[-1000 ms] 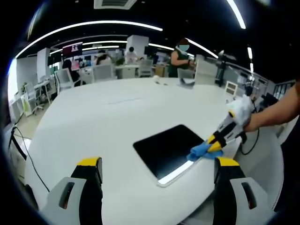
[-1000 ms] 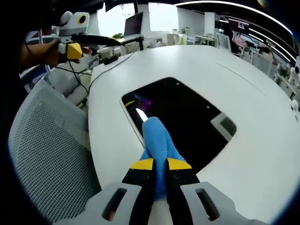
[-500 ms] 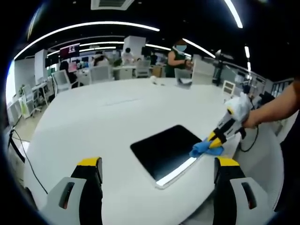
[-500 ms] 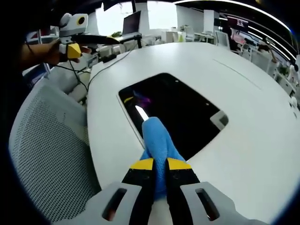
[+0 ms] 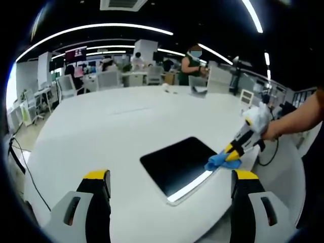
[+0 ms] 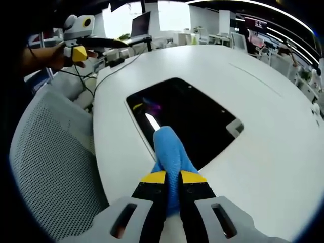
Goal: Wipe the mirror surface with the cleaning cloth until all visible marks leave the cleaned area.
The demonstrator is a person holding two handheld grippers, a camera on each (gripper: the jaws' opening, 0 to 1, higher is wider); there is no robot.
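The mirror (image 6: 185, 121) lies flat near the edge of the white table (image 6: 273, 116) — dark, reflecting the ceiling. The blue cleaning cloth (image 6: 169, 152) rests on its near edge, pinched between the yellow-tipped jaws of your right gripper (image 6: 172, 177). Your left gripper (image 5: 169, 177) hangs above the table with its jaws spread wide, holding nothing. A mesh chair (image 6: 55, 152) stands just beside the table — people sit at desks beyond.

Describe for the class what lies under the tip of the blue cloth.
The cleaning cloth, clamped in the right gripper, lies over the mirror's near edge on the white table. Any marks beneath it are covered.
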